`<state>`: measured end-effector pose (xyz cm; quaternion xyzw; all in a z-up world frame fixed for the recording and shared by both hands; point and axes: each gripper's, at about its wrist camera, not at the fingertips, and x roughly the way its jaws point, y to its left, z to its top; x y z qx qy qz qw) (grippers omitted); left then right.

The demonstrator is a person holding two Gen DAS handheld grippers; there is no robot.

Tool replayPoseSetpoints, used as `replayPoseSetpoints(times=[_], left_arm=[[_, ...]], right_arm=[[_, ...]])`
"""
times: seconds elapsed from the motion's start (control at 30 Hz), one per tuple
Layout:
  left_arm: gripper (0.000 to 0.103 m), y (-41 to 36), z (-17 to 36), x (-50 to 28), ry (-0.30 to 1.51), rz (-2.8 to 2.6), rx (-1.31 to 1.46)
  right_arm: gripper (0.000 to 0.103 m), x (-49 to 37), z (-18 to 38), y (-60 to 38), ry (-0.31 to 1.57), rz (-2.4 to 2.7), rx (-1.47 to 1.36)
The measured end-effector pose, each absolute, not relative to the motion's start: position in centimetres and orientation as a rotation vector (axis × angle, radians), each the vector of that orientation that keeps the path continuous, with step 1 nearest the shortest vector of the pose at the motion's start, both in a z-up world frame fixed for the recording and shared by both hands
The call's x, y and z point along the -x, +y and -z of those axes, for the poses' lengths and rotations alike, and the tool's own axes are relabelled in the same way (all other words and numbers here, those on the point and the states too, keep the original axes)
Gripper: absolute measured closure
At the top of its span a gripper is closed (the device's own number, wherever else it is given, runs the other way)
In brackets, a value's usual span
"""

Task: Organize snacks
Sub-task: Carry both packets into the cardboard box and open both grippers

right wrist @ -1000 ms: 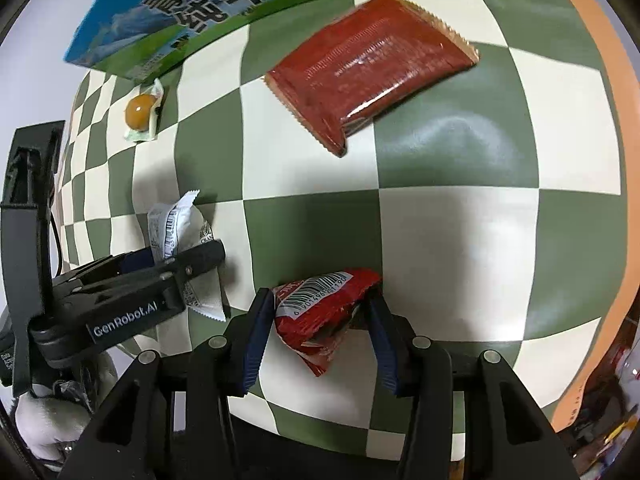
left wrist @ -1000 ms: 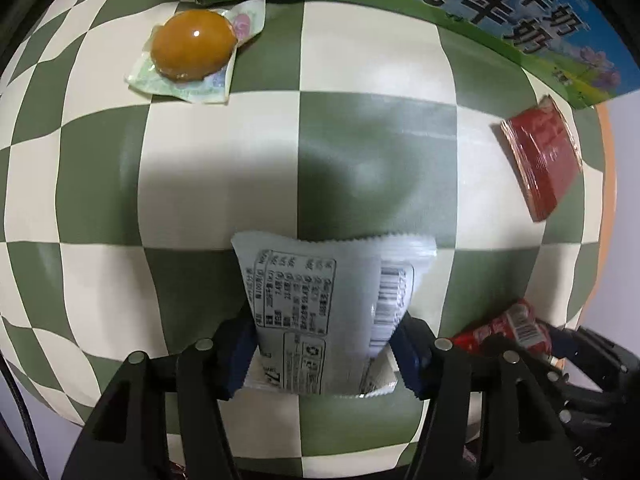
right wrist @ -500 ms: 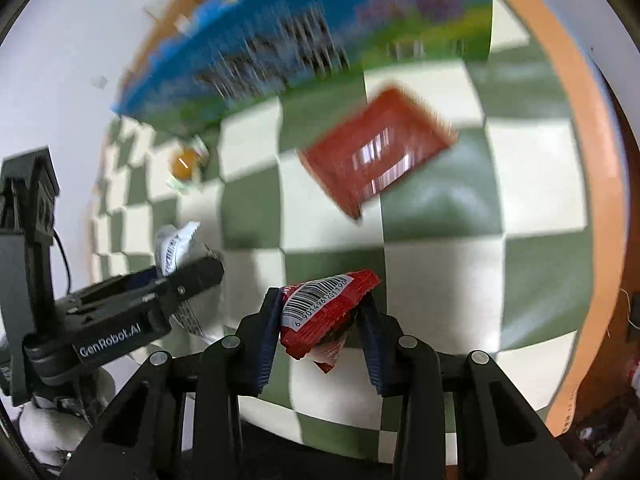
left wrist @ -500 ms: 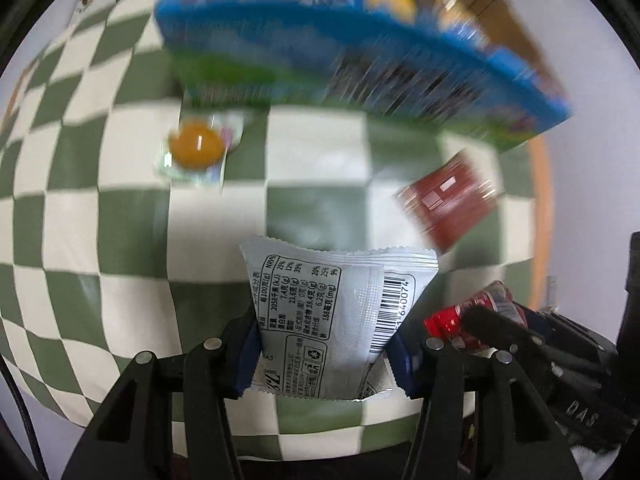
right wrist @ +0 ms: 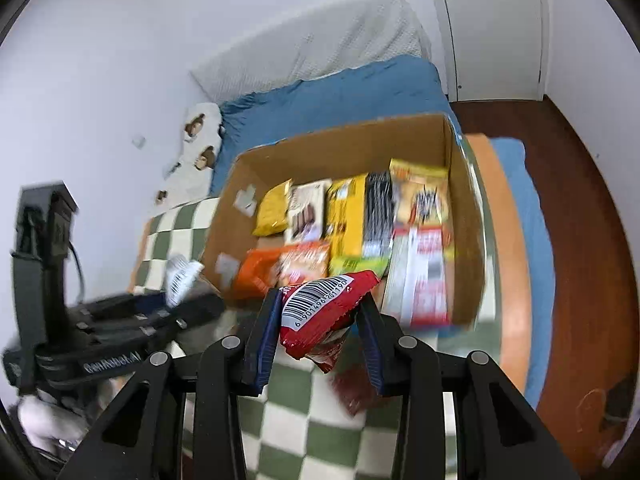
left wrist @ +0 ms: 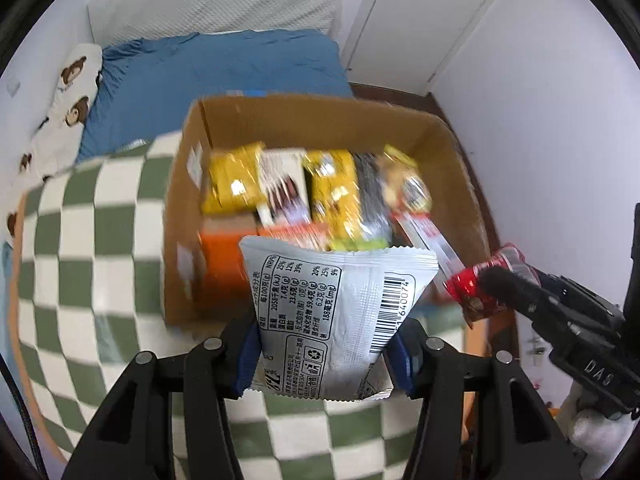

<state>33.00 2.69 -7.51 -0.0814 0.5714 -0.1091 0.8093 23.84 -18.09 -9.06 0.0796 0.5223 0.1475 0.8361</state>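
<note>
My left gripper (left wrist: pixel 324 354) is shut on a white snack packet (left wrist: pixel 336 312) with a barcode and printed table, held up in front of an open cardboard box (left wrist: pixel 192 152). My right gripper (right wrist: pixel 318 338) is shut on a small red snack packet (right wrist: pixel 324 312) with a barcode, also raised before the box (right wrist: pixel 464 208). In the left wrist view the right gripper and its red packet (left wrist: pixel 480 284) show at the right. In the right wrist view the left gripper's white packet (right wrist: pixel 182 280) shows at the left. The box holds several yellow, orange, black and white snack packs.
The box stands at the far end of a green-and-white checked tablecloth (left wrist: pixel 80 248). A red flat packet (right wrist: pixel 354 388) lies on the cloth below my right gripper. Beyond are a bed with a blue sheet (left wrist: pixel 224 68), white walls and a door (right wrist: pixel 492 28).
Both grippers have risen from the tablecloth with their packets and tilted up, so the open box and the room beyond came into view. The egg packet has left the views.
</note>
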Motion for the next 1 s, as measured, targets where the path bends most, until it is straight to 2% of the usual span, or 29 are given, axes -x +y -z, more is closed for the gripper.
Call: replayPoseSetpoints(times=[0.13,0.4,0.47,0.53,0.6,0.63,0.67,0.83,0.87,0.9,0.97,1.0], left_arm=[[0.052,3.1,9.3,-37.7,1.285,0.185,0.121],[0.051,4.2,16.9,-43.8,1.485,0.127,0.094],[0.049,4.4,18.2,-44.2,1.528,0.133,0.123],[0.045,4.7,18.9,-44.3,1.534,0.128,0.153],[0.037,4.8,19.0,-44.1,1.518,0.131,0.158],[0.034,4.8,18.9,-44.0,1.51,0.127,0.156],[0.029,4.8,18.6,-43.8,1.498,0.13,0.158],[0.025,4.8,16.4,-42.4,1.414,0.136,0.167],[0.015,4.8,15.8,-41.9,1.397,0.132,0.158],[0.01,4.7,15.4,-41.5,1.381,0.128,0.151],[0.009,4.8,14.2,-40.3,1.343,0.126,0.144],[0.004,4.7,13.9,-39.9,1.336,0.123,0.135]], right_arm=[[0.063,-28.3,11.2,-17.7,1.178,-0.281,-0.125],[0.061,-32.5,18.8,-17.4,1.38,-0.207,-0.128],[0.043,-32.6,19.7,-17.5,1.41,-0.196,-0.125],[0.033,-32.6,19.9,-17.6,1.41,-0.195,-0.133],[0.03,-32.8,19.5,-17.5,1.4,-0.181,-0.121],[0.023,-32.9,19.3,-17.6,1.395,-0.177,-0.124],[0.021,-33.0,19.1,-17.7,1.39,-0.181,-0.133],[0.018,-32.7,17.9,-18.2,1.36,-0.161,-0.134],[0.014,-32.5,17.6,-18.2,1.355,-0.157,-0.131],[0.012,-32.3,17.3,-18.2,1.347,-0.154,-0.127],[0.009,-31.5,16.6,-18.2,1.331,-0.147,-0.107],[0.009,-31.2,16.4,-18.1,1.323,-0.141,-0.094]])
